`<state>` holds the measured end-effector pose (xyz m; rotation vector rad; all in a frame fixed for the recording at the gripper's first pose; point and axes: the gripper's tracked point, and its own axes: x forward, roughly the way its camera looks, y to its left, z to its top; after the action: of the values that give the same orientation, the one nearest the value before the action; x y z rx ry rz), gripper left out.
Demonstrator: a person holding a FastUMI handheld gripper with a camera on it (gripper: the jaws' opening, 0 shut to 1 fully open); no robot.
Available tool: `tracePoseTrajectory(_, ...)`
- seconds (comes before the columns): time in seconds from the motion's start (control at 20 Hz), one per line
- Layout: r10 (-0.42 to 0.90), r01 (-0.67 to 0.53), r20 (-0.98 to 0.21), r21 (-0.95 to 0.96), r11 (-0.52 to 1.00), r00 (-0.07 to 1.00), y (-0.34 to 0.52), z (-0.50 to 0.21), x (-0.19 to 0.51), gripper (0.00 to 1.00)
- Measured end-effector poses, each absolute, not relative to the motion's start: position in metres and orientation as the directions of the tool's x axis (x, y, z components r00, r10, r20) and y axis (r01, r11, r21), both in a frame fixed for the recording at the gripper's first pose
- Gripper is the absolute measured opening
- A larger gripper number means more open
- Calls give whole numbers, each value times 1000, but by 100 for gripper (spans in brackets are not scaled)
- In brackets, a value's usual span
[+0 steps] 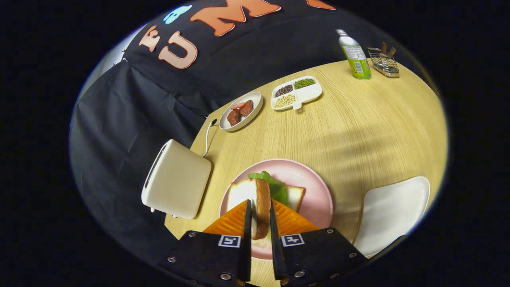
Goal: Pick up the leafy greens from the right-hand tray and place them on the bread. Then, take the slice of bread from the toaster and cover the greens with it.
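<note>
Orange fingers [235,223] of the gripper [259,223] are clamped on the bread slice [262,203], held on edge above the pink plate [314,191], probably so it can be laid flat over the leafy greens [275,187] resting on the lower bread [295,197].

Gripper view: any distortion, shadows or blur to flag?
Gripper view: fisheye bends the table edge into a curve; soft streaked shadows cross the wood beside the pink plate; no harsh glare; the bread slice pinched on edge in the hand-held gripper looks sharp, and the bottle is small but legible.
</note>
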<state>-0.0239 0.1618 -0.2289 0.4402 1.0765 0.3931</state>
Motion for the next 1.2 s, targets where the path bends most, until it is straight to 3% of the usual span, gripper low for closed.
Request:
tracePoseTrajectory(0.15, 456, -148, -724, 449, 881, 518, 152, -217, -11, 40)
tracePoseTrajectory(0.5, 305, -223, -520, 215, 951, 798, 121, -148, 22, 79)
tracePoseTrajectory(0.9, 137, -135, -135, 26, 991, 981, 92, -39, 38, 90)
tracePoseTrajectory(1.2, 88, -88, -41, 8, 996, 995, 87, -13, 35, 90)
